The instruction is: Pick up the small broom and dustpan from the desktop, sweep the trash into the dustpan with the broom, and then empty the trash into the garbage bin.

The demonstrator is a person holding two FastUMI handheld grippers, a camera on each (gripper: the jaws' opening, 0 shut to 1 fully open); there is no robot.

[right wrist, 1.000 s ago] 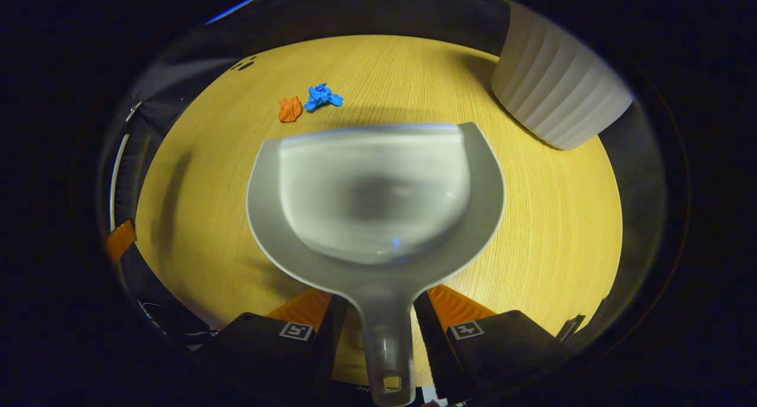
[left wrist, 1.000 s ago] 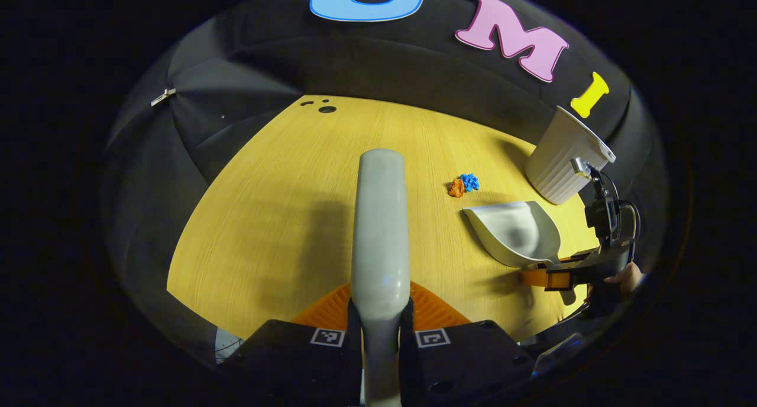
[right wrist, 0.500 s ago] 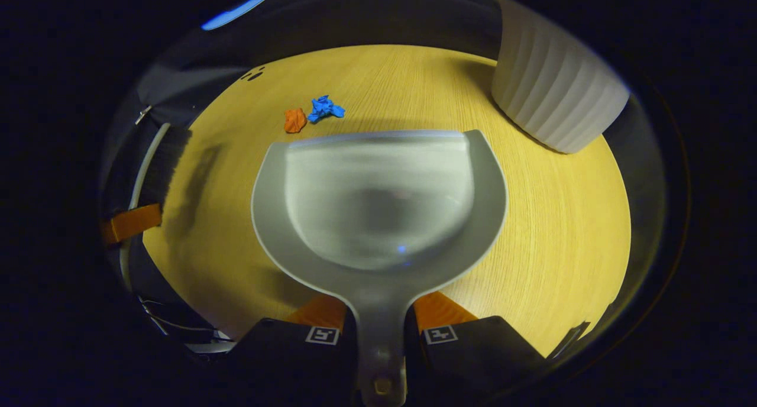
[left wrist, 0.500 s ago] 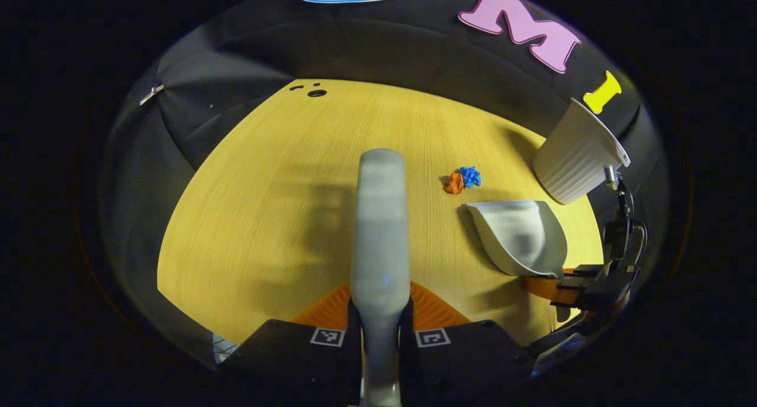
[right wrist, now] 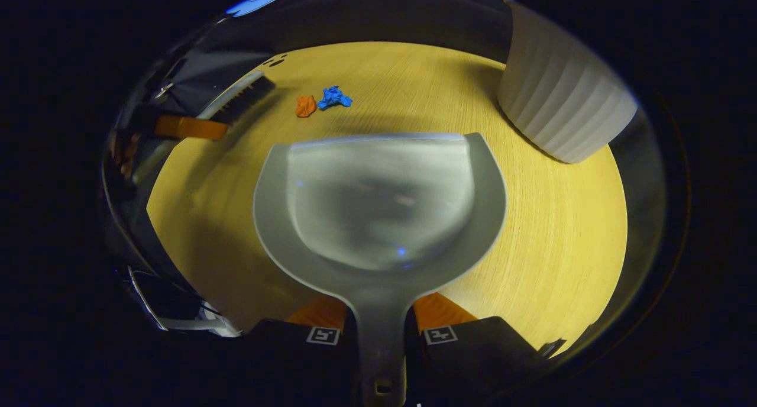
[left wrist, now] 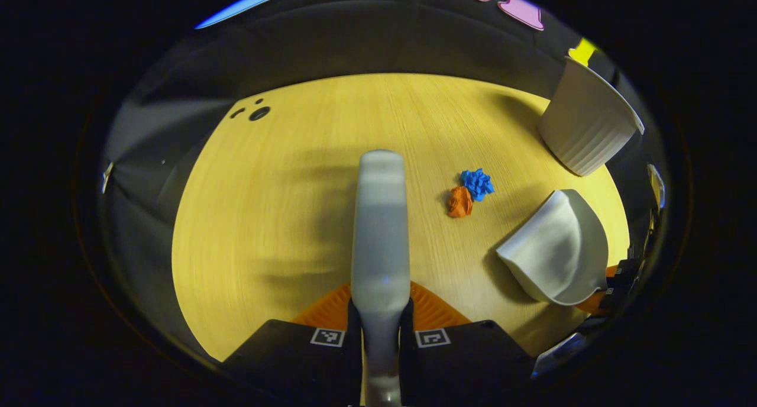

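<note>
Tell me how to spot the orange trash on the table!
Find the wooden table, then the white ribbed garbage bin at its far corner. In front of the bin lie two small crumpled scraps touching each other. The orange scrap is the one beside the blue scrap, farther from the bin.

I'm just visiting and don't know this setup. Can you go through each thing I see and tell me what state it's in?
Broom: held off the table by the left gripper.
Dustpan: empty, handle clamped in the right gripper.
Orange scrap: crumpled, on the table.
Blue scrap: crumpled, touching the orange one.
Bin: upright, open-topped.
</note>
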